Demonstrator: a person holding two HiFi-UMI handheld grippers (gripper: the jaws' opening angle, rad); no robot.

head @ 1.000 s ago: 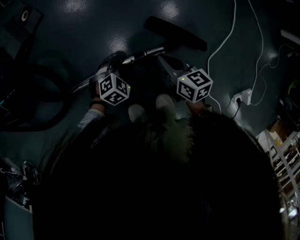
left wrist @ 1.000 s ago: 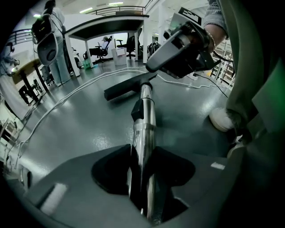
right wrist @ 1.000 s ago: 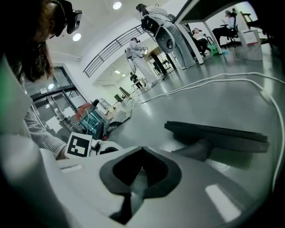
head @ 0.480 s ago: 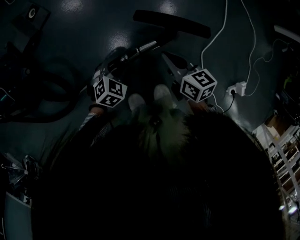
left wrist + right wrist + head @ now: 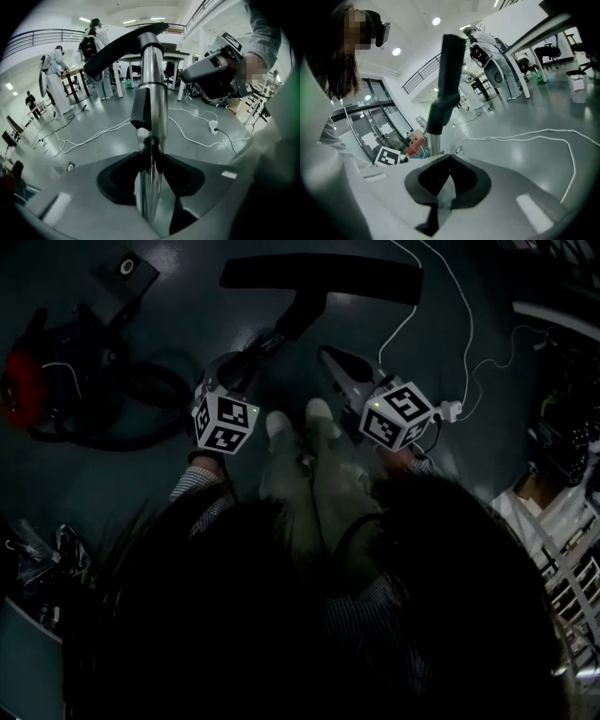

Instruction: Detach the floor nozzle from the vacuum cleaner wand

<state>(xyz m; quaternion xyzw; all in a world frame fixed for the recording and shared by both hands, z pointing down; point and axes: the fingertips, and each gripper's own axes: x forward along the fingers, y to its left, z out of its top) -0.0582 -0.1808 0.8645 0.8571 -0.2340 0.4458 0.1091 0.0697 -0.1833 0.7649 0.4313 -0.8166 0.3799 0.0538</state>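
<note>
A long black plastic floor nozzle (image 5: 123,49) is joined to the end of a shiny chrome vacuum cleaner wand (image 5: 152,84), with a black plastic collar (image 5: 140,110) partway along the tube. From the gripper views the nozzle sits high against the room behind it and looks clear of the glossy grey floor (image 5: 93,122). The left gripper (image 5: 151,140) has its two dark jaws clamped on the chrome wand, one pad on each side, with the tube running straight out between them toward the nozzle. The right gripper (image 5: 450,156) hangs just beside the wand without touching it, its jaws pressed together with nothing between them. Each gripper carries a white cube with black square markers. In the head view the person's two pale shoes (image 5: 278,425) stand between the grippers, below the nozzle in the picture. A white cable (image 5: 525,136) trails over the floor to the right, near a white power strip (image 5: 450,411). Well off to the left lies a red vacuum cleaner body (image 5: 21,376). Far behind, people (image 5: 55,70) stand at tables.
</note>
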